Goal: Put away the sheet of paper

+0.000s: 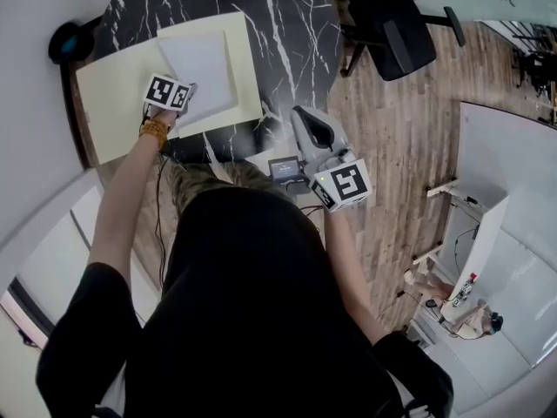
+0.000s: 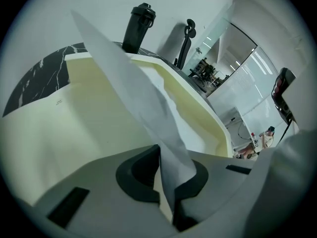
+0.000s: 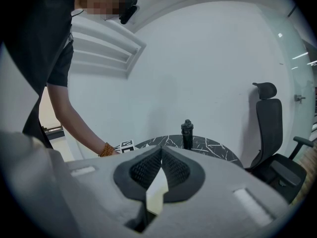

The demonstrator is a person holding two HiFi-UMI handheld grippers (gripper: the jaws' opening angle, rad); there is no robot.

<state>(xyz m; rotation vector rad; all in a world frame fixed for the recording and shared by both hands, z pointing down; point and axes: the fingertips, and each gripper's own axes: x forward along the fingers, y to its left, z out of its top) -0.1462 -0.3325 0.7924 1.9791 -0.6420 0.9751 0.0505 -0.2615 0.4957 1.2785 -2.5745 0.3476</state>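
Table (image 1: 287,42) with paper (image 1: 204,72) stands on wooden floor (image 1: 400,129) beside office chair (image 1: 405,33).

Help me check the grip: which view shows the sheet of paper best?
Left gripper view: the sheet of paper is close up, pinched in the left tongs. Head view shows it small from above; right gripper view doesn't show it.

Head view: jaws of left gripper (image 1: 184,98) hidden under own marker cube, near edge of sheet of paper (image 1: 202,68) covered there. Sheet hides middle of yellow folder (image 1: 113,103). Person's torso blocks near rim of table (image 1: 287,24). Right gripper view: pale patch (image 3: 157,192) behind meeting tips of right gripper (image 3: 161,151), unidentifiable. Chair (image 3: 270,133) cut by right edge.
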